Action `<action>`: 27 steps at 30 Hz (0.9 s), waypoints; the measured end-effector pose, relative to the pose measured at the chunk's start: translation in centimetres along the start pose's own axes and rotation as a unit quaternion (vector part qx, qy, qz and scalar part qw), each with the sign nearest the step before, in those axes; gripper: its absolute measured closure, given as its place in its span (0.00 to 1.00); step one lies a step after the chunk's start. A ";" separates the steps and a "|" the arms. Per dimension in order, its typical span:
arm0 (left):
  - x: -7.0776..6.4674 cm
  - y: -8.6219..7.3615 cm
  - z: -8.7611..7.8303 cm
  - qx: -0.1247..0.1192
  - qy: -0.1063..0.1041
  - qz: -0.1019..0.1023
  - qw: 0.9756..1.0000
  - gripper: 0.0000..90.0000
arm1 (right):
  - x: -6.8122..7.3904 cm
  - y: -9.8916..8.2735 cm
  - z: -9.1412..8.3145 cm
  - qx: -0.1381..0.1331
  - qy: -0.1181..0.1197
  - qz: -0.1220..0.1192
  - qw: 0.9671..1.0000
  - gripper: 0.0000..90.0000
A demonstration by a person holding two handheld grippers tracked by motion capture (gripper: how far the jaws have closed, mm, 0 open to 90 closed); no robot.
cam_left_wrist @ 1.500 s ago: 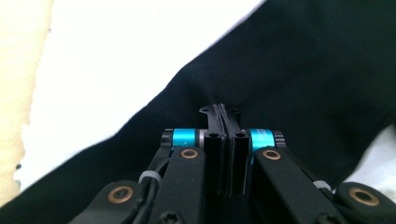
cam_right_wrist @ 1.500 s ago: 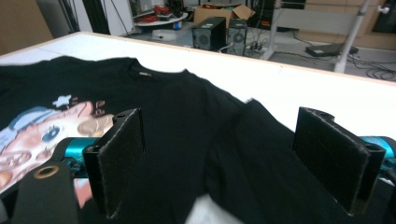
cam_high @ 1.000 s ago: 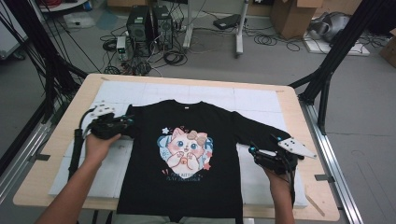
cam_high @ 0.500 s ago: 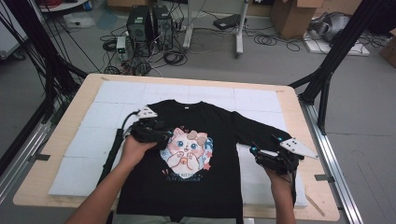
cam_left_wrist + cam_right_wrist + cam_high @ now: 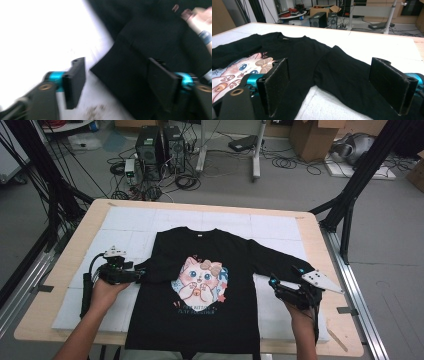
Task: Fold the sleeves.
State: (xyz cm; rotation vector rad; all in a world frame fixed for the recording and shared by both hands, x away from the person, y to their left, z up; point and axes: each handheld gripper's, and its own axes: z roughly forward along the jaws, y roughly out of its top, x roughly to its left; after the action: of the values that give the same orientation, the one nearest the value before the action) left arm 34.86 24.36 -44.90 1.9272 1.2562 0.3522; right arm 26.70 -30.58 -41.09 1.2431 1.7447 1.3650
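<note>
One black T-shirt [image 5: 200, 290] was spread flat on the white surface [image 5: 280, 225], with two hand-held grippers beside it. The left hand-held gripper [image 5: 137, 275] had been brought back from the shirt's middle to the folded left sleeve, its jaws newly spread. The right hand-held gripper [image 5: 274, 285] was kept at the other sleeve, jaws apart.

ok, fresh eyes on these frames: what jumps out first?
The black T-shirt with a cartoon cat print lies face up mid-table on the white mat, its left sleeve folded in, the right spread. The left gripper sits open at the folded sleeve; the right gripper is open at the right sleeve's end.
</note>
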 end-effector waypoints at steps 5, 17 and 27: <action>-0.2 -0.3 -0.2 -0.003 0.004 0.023 1.000 0.86 | -0.1 -0.1 0.4 0.002 0.002 0.001 1.000 0.18; -5.3 3.8 -2.1 -0.115 -0.087 0.070 0.987 0.97 | -0.3 -0.2 0.5 0.004 0.001 0.006 1.000 0.18; -13.1 7.3 1.8 -0.062 -0.185 0.143 0.970 0.97 | -0.6 -0.1 0.2 -0.001 -0.004 0.010 1.000 0.18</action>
State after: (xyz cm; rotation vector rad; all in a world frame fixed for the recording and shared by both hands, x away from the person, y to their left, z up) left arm 34.52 10.79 -38.30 1.9556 0.7003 0.1980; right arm 27.04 -31.02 -41.34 1.2653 1.7298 1.3716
